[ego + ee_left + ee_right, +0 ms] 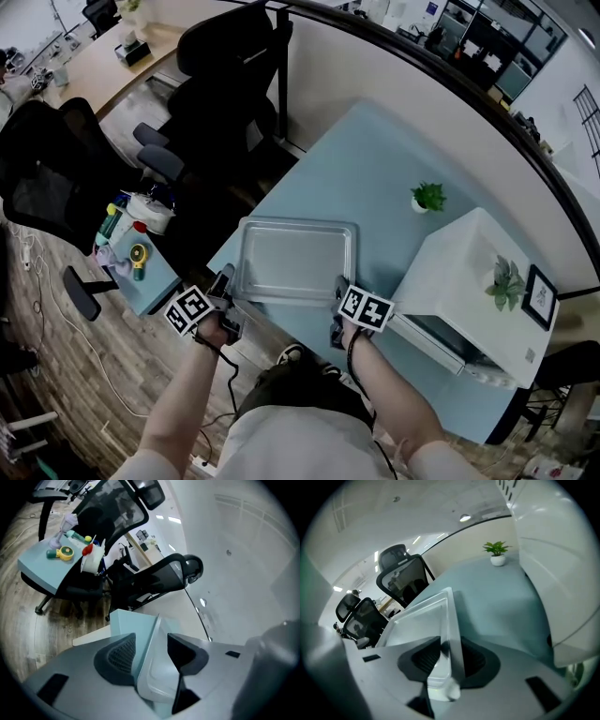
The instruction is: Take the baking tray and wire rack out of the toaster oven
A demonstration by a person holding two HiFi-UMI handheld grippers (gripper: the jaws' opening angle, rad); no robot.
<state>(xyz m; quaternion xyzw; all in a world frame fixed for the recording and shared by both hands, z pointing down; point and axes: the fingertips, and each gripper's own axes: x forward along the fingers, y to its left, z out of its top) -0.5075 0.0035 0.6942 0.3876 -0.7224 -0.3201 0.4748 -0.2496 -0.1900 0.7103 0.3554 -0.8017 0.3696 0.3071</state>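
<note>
Half done, I reckon: baking tray (298, 260) lies out on the table (366, 159), my left gripper (225, 281) gaping round its rim, right gripper (339, 286) pinching it, wire rack unseen, presumably inside the toaster oven (469, 272).

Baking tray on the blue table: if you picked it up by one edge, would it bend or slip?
The baking tray looks like thin shiny metal, so it is probably stiff and light for its size. Its smooth rim may be slippery to grip. Lying flat on the table, it would likely slide rather than tip when pushed.
</note>
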